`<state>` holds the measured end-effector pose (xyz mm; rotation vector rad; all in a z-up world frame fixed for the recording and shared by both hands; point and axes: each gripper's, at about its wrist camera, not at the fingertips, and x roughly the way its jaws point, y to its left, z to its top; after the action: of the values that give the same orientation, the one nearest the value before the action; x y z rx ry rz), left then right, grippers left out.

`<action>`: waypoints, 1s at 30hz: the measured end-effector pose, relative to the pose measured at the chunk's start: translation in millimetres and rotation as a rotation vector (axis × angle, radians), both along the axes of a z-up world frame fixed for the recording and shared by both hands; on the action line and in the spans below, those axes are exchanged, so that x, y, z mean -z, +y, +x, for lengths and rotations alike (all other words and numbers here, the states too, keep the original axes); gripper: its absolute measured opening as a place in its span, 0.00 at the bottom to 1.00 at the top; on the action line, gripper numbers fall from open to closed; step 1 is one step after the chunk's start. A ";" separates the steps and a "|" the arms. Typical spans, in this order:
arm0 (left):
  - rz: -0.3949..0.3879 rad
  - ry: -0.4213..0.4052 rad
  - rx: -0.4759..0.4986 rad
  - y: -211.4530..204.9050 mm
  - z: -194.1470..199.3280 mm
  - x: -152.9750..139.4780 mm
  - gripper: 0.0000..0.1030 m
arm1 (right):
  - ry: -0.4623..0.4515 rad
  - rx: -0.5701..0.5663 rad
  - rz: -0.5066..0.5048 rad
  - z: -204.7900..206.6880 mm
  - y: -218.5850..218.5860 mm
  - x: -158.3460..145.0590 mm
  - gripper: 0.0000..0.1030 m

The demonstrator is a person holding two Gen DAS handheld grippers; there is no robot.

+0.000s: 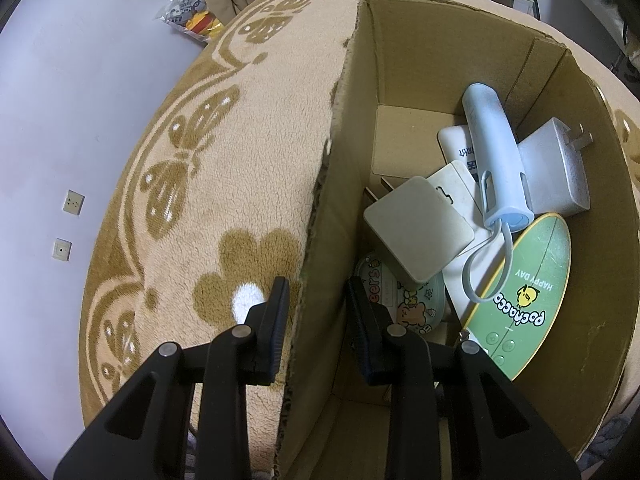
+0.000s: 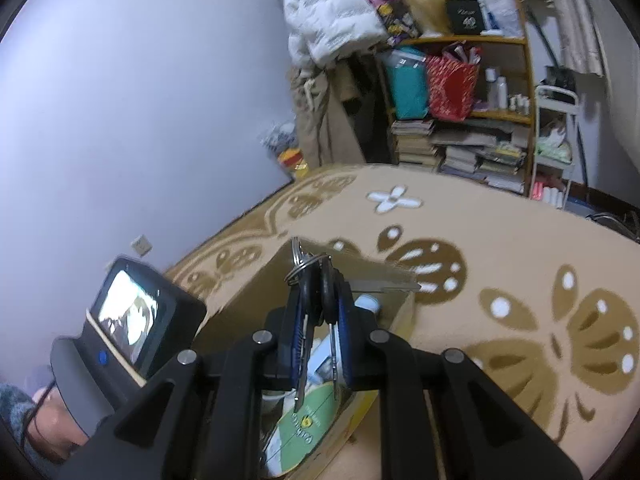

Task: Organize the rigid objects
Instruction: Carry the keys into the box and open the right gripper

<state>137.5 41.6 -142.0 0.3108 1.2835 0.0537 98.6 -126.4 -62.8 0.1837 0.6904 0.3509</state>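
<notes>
A cardboard box [image 1: 592, 288] stands on a beige patterned blanket. In it lie a white charger [image 1: 420, 228], a second white plug adapter [image 1: 556, 172], a pale blue tube-shaped device [image 1: 496, 156] with a loop strap, a green Pochacco card [image 1: 524, 292] and a round sticker tin [image 1: 416, 300]. My left gripper [image 1: 318, 308] straddles the box's left wall [image 1: 340, 128], one finger outside and one inside, with a gap on both sides. My right gripper [image 2: 316, 316] is shut on a bunch of keys [image 2: 316, 280] above the box [image 2: 400, 312]; one key blade sticks out to the right.
The blanket [image 2: 500, 248] spreads around the box. A purple wall [image 1: 80, 80] runs on the left. A shelf with bags and stacked books [image 2: 460, 120] stands at the back. The left gripper's camera unit [image 2: 132, 320] shows at the right wrist view's lower left.
</notes>
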 end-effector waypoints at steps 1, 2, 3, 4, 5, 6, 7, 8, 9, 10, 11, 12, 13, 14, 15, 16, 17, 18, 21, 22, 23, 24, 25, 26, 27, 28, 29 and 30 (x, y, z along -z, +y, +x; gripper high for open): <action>0.003 -0.001 0.001 -0.3 -0.1 0.0 0.28 | 0.011 -0.006 -0.002 0.6 1.6 3.4 0.17; 0.007 -0.001 0.003 -0.6 -0.3 0.1 0.28 | 0.023 -0.015 -0.003 1.2 2.7 7.3 0.17; 0.010 -0.002 0.004 -1.2 -0.5 0.1 0.28 | 0.035 -0.024 -0.003 1.5 4.1 11.5 0.17; 0.013 -0.003 0.006 -2.0 -0.7 0.2 0.28 | 0.049 -0.033 -0.005 2.9 5.8 15.5 0.17; 0.017 -0.004 0.009 -2.6 -0.9 0.2 0.28 | 0.058 -0.039 -0.011 3.8 7.7 18.6 0.17; 0.020 -0.004 0.010 -3.1 -0.8 0.3 0.28 | 0.064 -0.044 -0.020 3.8 9.8 20.9 0.17; 0.021 -0.004 0.010 -3.3 -0.6 0.4 0.28 | 0.070 -0.047 -0.029 4.1 11.1 22.9 0.17; 0.021 -0.004 0.010 -3.4 -0.4 0.5 0.28 | 0.075 -0.049 -0.037 3.5 11.9 24.7 0.17; 0.019 -0.003 0.009 -3.4 -0.3 0.6 0.28 | 0.080 -0.050 -0.043 3.8 12.9 26.5 0.17; 0.019 -0.004 0.009 -3.8 -0.6 0.5 0.28 | 0.085 -0.045 -0.048 3.7 13.5 28.2 0.17; 0.016 -0.003 0.008 -3.9 -0.6 0.3 0.28 | 0.091 -0.039 -0.046 3.5 13.7 29.5 0.17; 0.013 -0.003 0.007 -3.9 -0.7 0.0 0.28 | 0.097 -0.038 -0.040 2.6 13.6 30.2 0.17; 0.011 -0.003 0.006 -3.7 -0.9 -0.3 0.28 | 0.102 -0.036 -0.037 3.7 13.9 30.5 0.17; 0.009 -0.002 0.004 -3.7 -1.0 -0.5 0.28 | 0.111 -0.034 -0.036 4.5 14.8 31.5 0.17; 0.007 -0.002 0.004 -3.9 -1.0 -0.8 0.28 | 0.119 -0.034 -0.041 5.4 16.6 32.7 0.17; 0.006 -0.002 0.003 -3.4 -0.9 -1.1 0.28 | 0.128 -0.035 -0.047 7.0 18.1 33.5 0.17; 0.005 -0.001 0.001 -3.6 -0.8 -1.4 0.28 | 0.135 -0.036 -0.050 6.7 19.4 34.7 0.17; 0.004 -0.001 0.001 -3.5 -0.8 -1.3 0.28 | 0.149 -0.038 -0.047 6.7 20.3 36.8 0.17; -0.004 0.001 -0.005 -1.5 -0.9 -2.1 0.28 | 0.149 -0.026 -0.060 3.3 22.8 38.7 0.18; -0.006 0.000 -0.005 -1.4 -1.2 -2.7 0.28 | 0.146 -0.022 -0.066 1.9 23.2 38.2 0.18; -0.007 -0.001 -0.005 -1.3 -1.3 -2.7 0.28 | 0.145 -0.016 -0.066 0.9 22.4 37.4 0.18; -0.008 -0.002 -0.005 -1.2 -1.2 -2.8 0.27 | 0.143 -0.004 -0.065 0.0 22.0 36.2 0.18; -0.008 -0.002 -0.005 -1.2 -0.6 -2.8 0.27 | 0.144 0.007 -0.066 -0.6 21.1 35.2 0.18; -0.012 -0.001 -0.007 -0.8 0.3 -2.6 0.27 | 0.146 0.023 -0.063 -1.5 18.8 33.7 0.19; -0.016 0.000 -0.010 -0.3 1.5 -2.1 0.27 | 0.147 0.031 -0.061 -0.9 17.2 32.3 0.20; -0.021 0.001 -0.013 0.5 2.5 -1.6 0.27 | 0.150 0.047 -0.059 -2.0 14.5 30.9 0.24; -0.028 0.001 -0.018 1.5 2.6 -1.9 0.27 | 0.152 0.057 -0.059 -3.5 12.3 29.6 0.31; -0.042 -0.004 -0.026 2.8 3.6 -2.8 0.27 | 0.148 0.074 -0.055 -5.9 8.5 27.9 0.35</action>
<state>141.1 44.4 -139.2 0.2578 1.2829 0.0495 92.7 -118.0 -90.8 0.1836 0.8362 0.2485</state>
